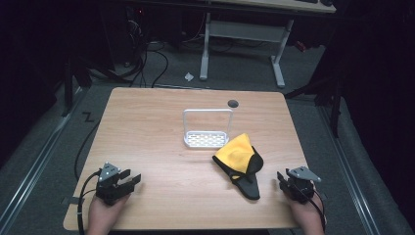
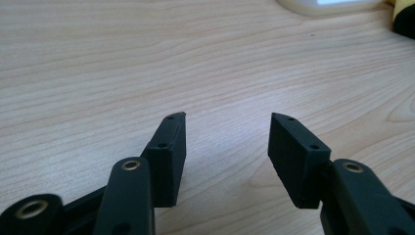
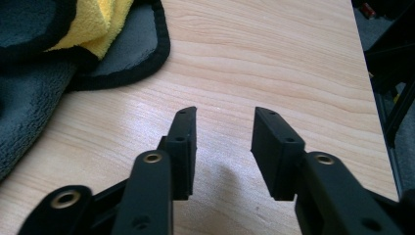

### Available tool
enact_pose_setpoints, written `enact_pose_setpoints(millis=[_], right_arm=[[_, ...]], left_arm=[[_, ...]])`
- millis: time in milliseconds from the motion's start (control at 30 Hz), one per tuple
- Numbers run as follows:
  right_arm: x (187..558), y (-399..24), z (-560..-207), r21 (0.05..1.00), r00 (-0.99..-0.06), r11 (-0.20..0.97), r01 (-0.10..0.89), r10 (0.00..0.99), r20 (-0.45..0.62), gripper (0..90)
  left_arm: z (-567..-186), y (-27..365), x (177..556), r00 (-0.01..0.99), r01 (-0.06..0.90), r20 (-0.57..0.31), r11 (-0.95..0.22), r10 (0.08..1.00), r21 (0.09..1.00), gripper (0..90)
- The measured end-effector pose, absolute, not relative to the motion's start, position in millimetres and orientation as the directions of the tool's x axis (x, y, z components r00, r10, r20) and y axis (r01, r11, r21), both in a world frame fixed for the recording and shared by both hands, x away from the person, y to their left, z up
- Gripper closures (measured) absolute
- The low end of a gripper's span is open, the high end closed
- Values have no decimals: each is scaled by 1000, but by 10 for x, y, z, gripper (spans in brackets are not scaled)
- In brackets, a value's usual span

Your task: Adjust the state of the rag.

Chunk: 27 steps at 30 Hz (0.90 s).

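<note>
Two tongs are in play, one in each hand at the near edge of the surface (image 1: 161,105). The left tongs (image 1: 131,179) rest low at the near left corner, jaws spread apart with only bare wood between them; their own view (image 2: 227,134) confirms the gap holds nothing. The right tongs (image 1: 283,177) sit at the near right corner, jaws likewise parted and holding nothing, as the right gripper view (image 3: 224,127) shows. One cloth (image 1: 240,161), yellow on one face and dark grey with black edging on the other, lies crumpled right of centre, near the right tongs but apart from them; in the right gripper view it (image 3: 58,54) spreads across the upper left, clear of the jaws. One white rack (image 1: 207,129) with a perforated base and a tall wire frame stands upright at the middle of the surface, just beside the cloth's far edge. One round dark grommet (image 1: 233,103) sits behind it. Nothing lies between either tongs and the cloth. In the left gripper view the rack (image 2: 323,6) is cut off by the top edge, and a sliver of the cloth (image 2: 404,19) is clipped at the right. Beyond the surface, the floor is dim, with cables and a white desk frame (image 1: 242,46) hard to make out.
</note>
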State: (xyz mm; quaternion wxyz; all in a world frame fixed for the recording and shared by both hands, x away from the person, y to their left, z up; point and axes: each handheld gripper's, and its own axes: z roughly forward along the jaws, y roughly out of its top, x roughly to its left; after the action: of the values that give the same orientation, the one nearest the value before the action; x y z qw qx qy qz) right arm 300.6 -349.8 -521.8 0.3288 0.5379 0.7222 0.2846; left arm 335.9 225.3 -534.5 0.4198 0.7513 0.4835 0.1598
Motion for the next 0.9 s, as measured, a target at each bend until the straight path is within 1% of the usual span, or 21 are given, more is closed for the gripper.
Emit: enact_pose_setpoints(millis=[67,167,233,300,400,500,633,700,900], right_arm=[[3017,-3492,-5225,763,-200,260,592,964,-174,644],[3026,-3505,-5247,765,-208,257,591,964,-163,618],[3019,-3518,-5253,766,-221,262,587,962,-160,616],[3008,-3528,-5237,771,-220,258,582,963,-156,613],[2991,-3544,-5193,791,-220,249,559,964,-147,614],[2973,-3547,-5157,809,-220,234,539,966,-133,610],[3001,-3545,-5147,814,-252,215,540,964,-88,566],[3020,-3535,-5152,813,-268,205,545,961,-63,532],[3068,-3454,-5151,817,-282,218,534,957,-71,510]], left_arm=[[-5340,2268,3363,488,586,-180,-167,854,793,502],[-5324,2248,3353,493,577,-166,-179,854,797,491],[-5316,2229,3339,496,569,-152,-188,855,801,481],[-5308,2222,3332,495,571,-156,-185,855,800,469],[-5298,2229,3319,496,572,-183,-161,849,805,447],[-5302,2213,3315,500,573,-178,-170,848,802,439],[-5314,2181,3316,505,571,-144,-205,851,795,425],[-5311,2178,3307,500,565,-135,-203,856,800,422],[-5311,2199,3297,489,570,-145,-190,860,799,410]])
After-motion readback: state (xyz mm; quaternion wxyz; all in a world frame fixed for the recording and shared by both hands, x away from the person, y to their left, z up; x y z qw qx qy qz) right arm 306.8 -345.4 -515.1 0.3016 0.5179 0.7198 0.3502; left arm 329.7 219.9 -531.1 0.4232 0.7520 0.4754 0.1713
